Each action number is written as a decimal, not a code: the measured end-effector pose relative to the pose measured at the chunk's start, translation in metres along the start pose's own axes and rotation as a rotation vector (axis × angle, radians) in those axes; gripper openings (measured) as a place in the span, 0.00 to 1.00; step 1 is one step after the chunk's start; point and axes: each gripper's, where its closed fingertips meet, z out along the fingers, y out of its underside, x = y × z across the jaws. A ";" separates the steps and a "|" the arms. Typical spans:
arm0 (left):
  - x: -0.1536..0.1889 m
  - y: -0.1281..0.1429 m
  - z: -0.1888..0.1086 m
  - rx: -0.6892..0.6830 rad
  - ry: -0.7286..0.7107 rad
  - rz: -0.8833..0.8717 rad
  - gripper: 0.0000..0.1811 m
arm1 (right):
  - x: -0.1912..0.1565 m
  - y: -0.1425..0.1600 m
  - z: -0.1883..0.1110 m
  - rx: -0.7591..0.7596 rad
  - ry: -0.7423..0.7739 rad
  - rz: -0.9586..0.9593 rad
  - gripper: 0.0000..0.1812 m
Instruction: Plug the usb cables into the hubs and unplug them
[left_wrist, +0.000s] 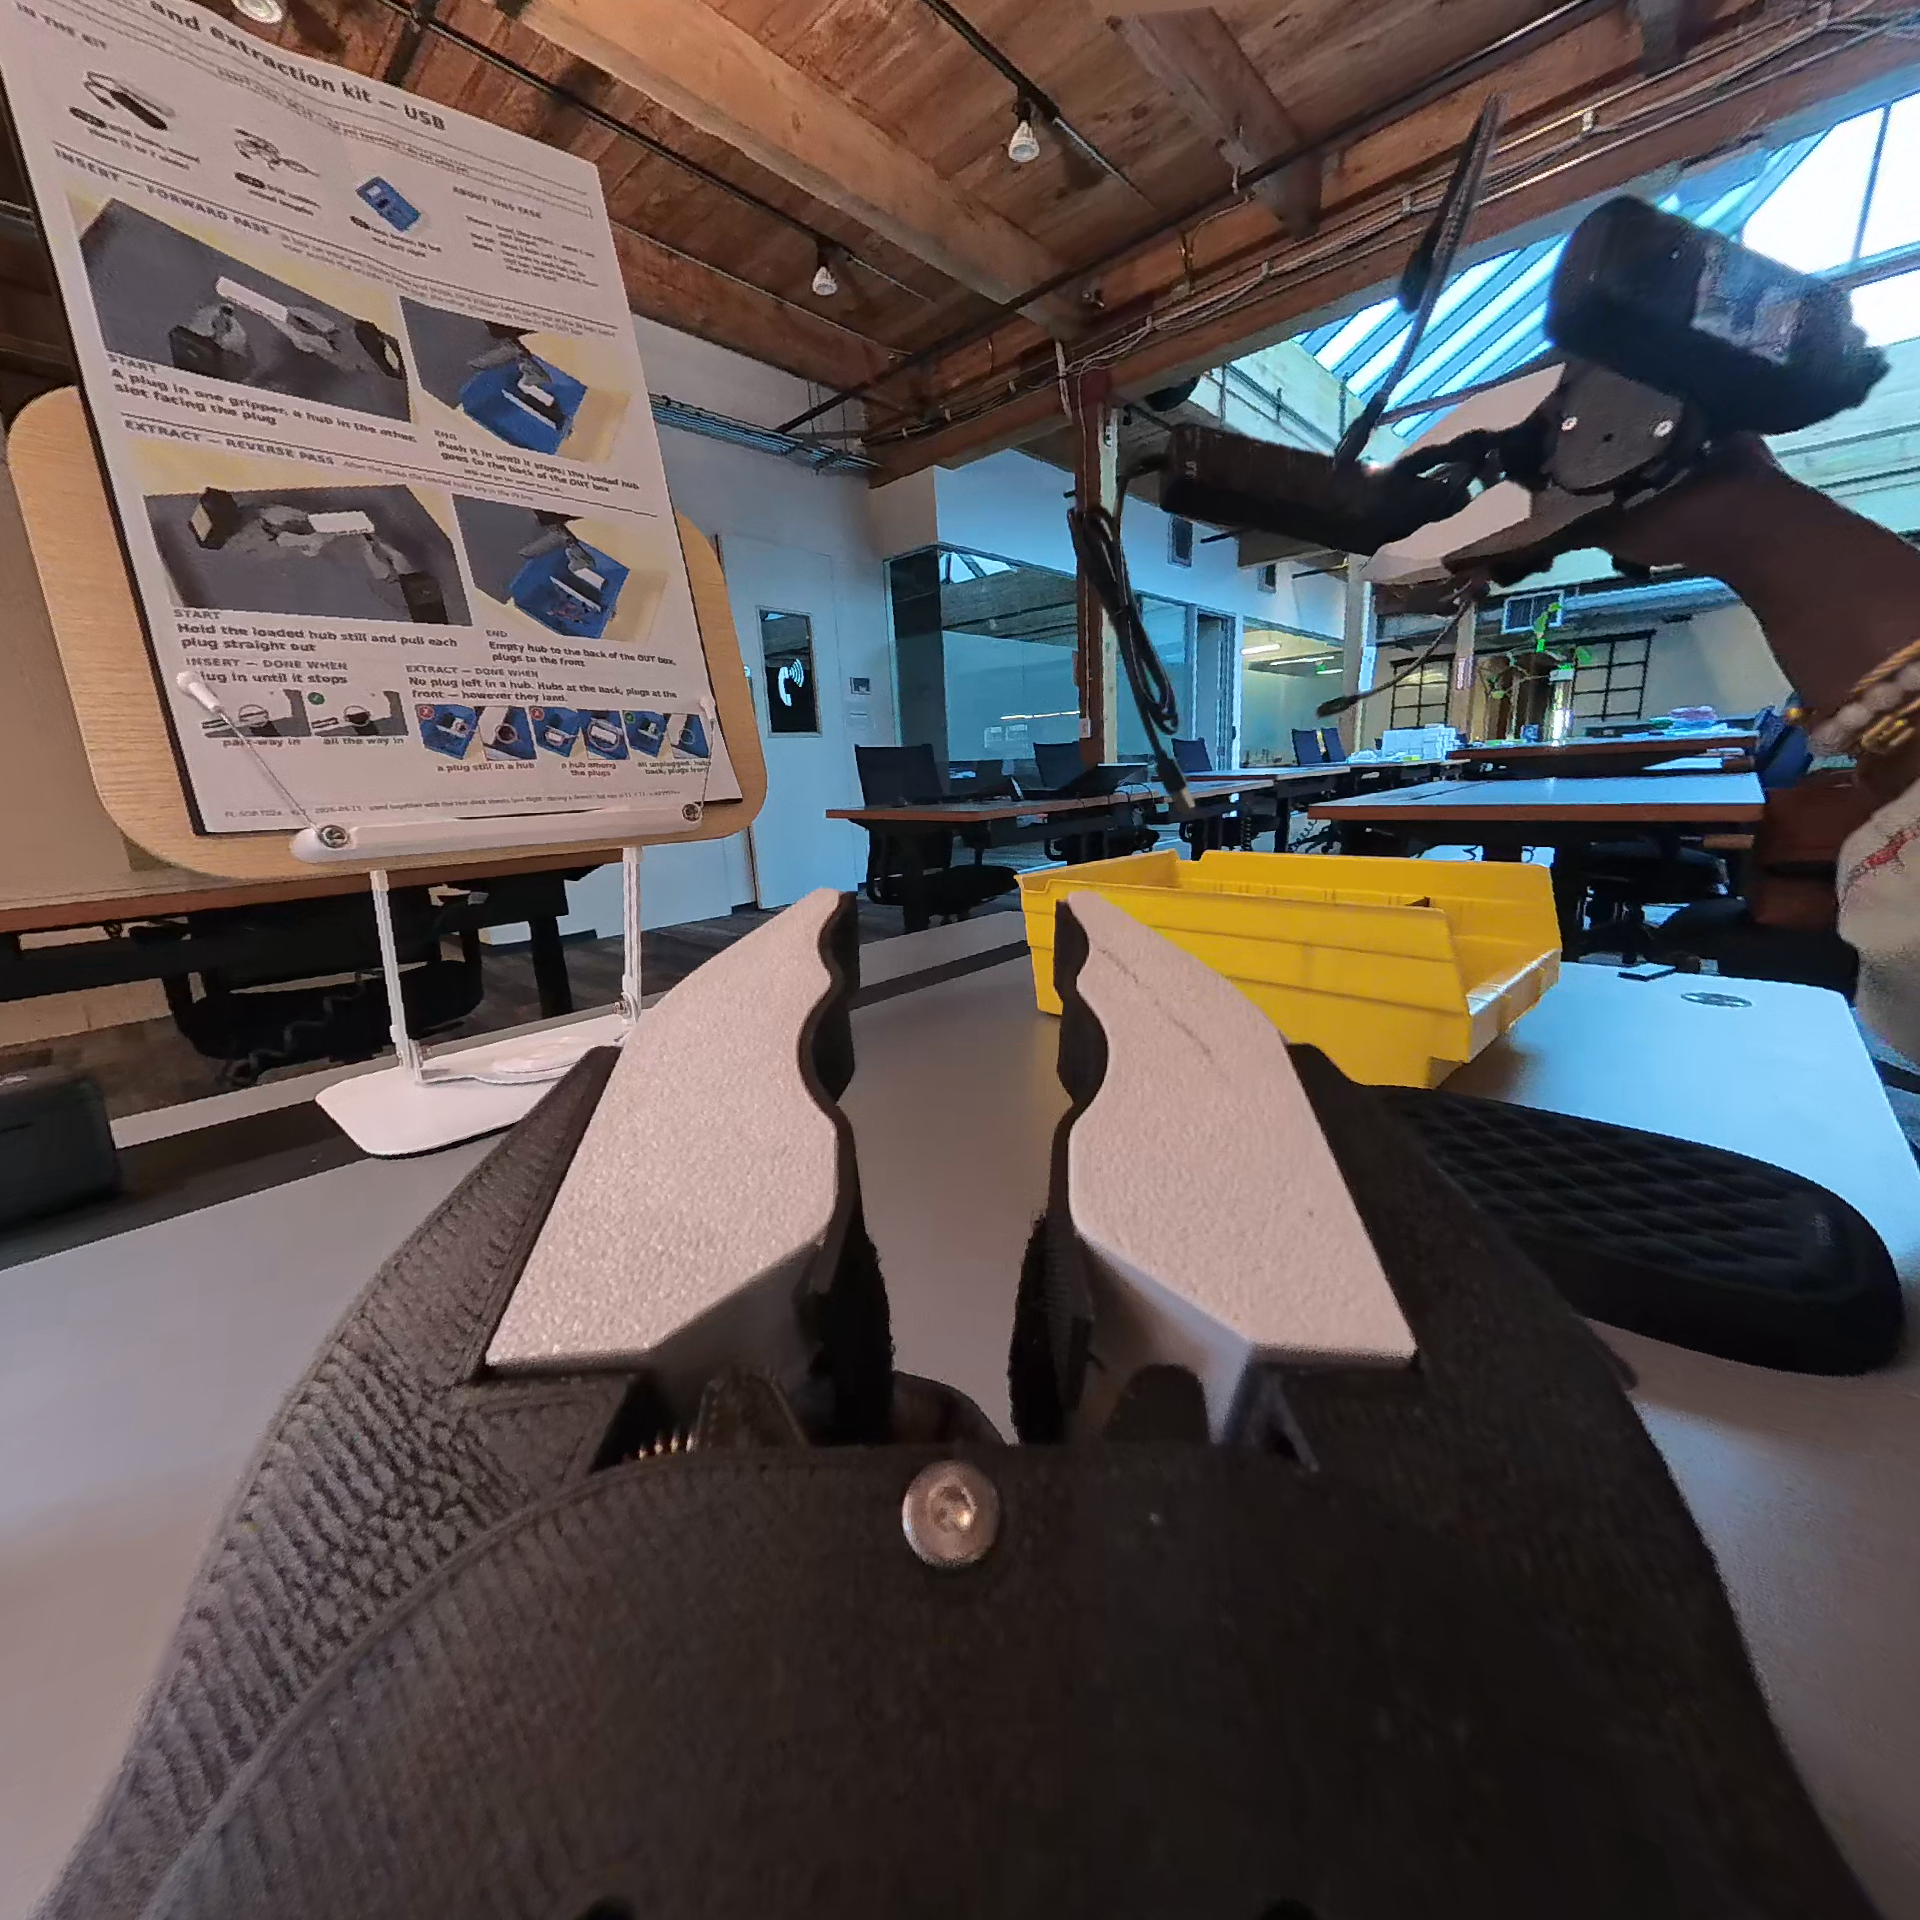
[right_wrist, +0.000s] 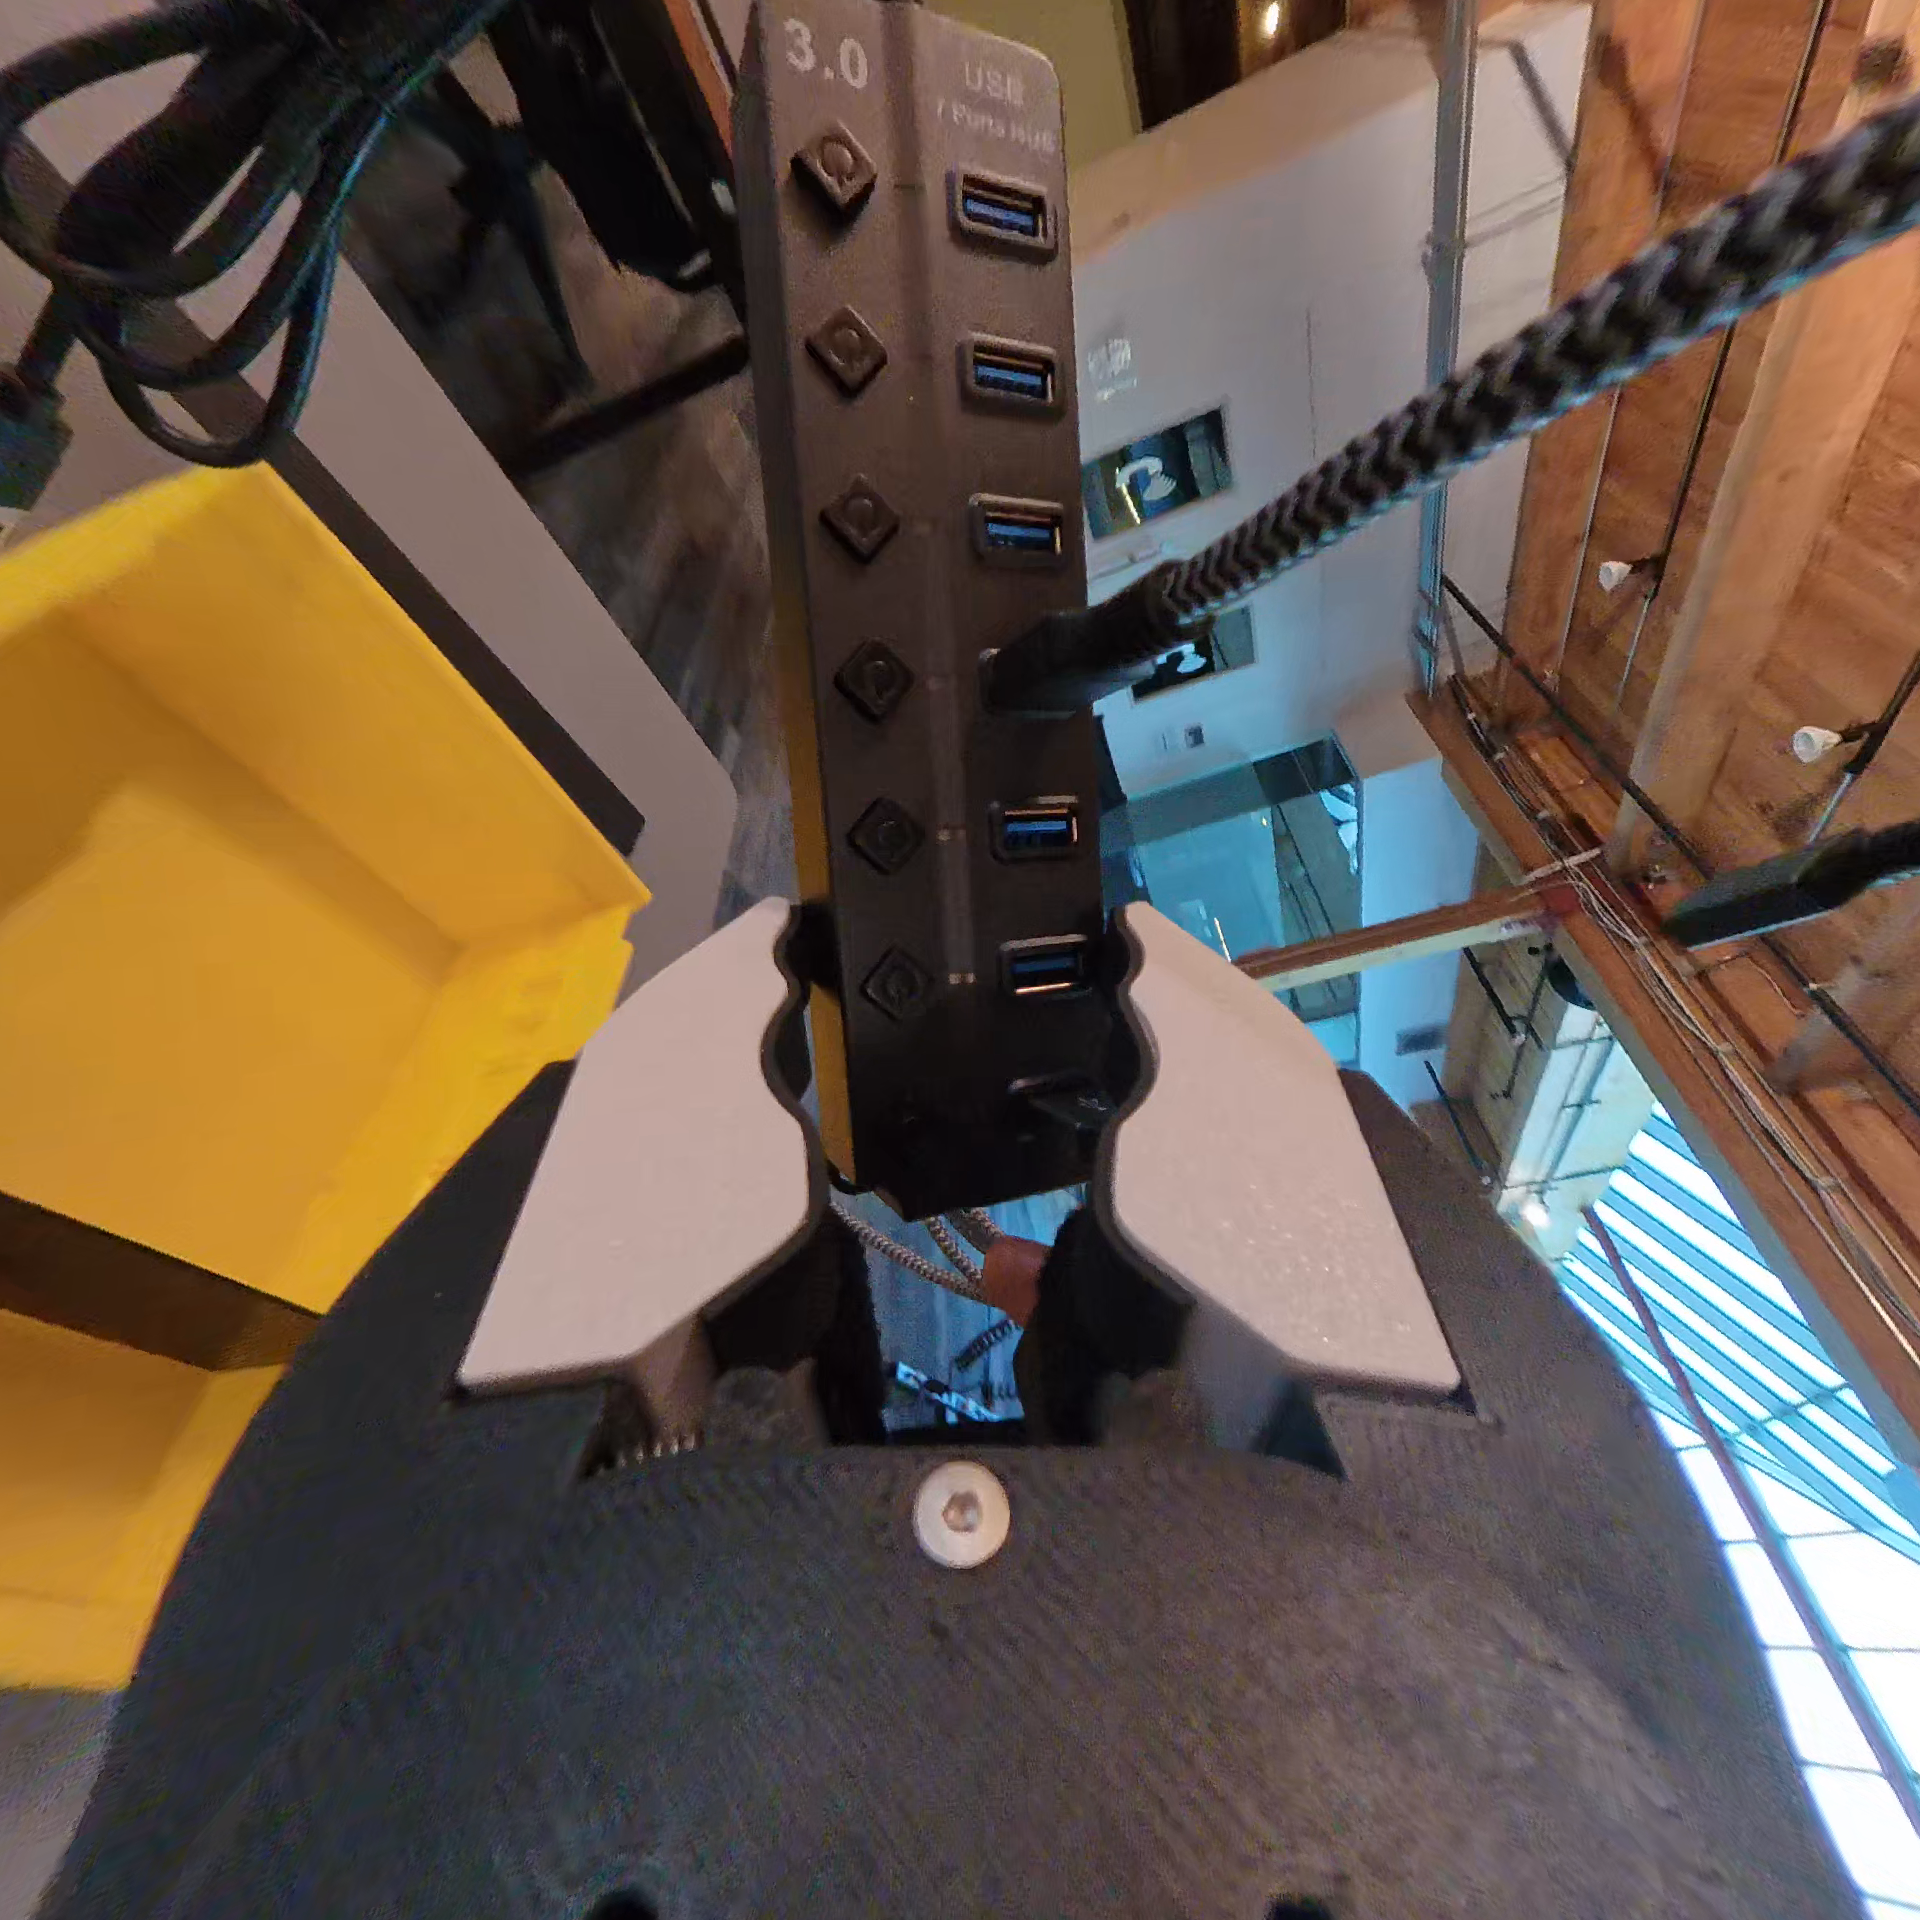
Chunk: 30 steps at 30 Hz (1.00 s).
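My right gripper (right_wrist: 956, 935) is shut on the lower end of a long black USB hub (right_wrist: 914, 520) with several blue ports, held up in the air. A braided black cable (right_wrist: 1455, 436) is plugged into one of the hub's middle ports. A second black plug (right_wrist: 1756, 894) hangs free at the right. The hub's own bundled cable (right_wrist: 156, 260) dangles at the upper left. In the left wrist view the right gripper (left_wrist: 1382, 514) holds the hub (left_wrist: 1278, 499) high at the right, and the bundled cable (left_wrist: 1127, 634) hangs below it. My left gripper (left_wrist: 956, 935) is open and empty, low over the grey table (left_wrist: 935, 1091).
A yellow bin (left_wrist: 1299, 956) stands on the table just beyond my left fingers, and shows in the right wrist view (right_wrist: 260, 831). An instruction sheet on a wooden stand (left_wrist: 395, 499) is at the left. A black mesh pad (left_wrist: 1662, 1226) lies at the right. A person's arm (left_wrist: 1787, 582) holds the right gripper. Tip to tip, the grippers are about 45 cm apart.
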 end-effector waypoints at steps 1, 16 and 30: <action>0.000 0.000 0.000 -0.002 0.000 0.001 0.20 | 0.001 0.005 0.005 -0.018 -0.002 -0.013 0.30; -0.001 0.003 0.001 -0.013 -0.001 0.003 0.20 | -0.041 0.048 0.045 -0.269 -0.211 -0.256 0.30; -0.001 0.003 0.001 -0.012 0.000 -0.002 0.20 | -0.136 0.095 0.063 -0.176 -0.469 0.394 0.30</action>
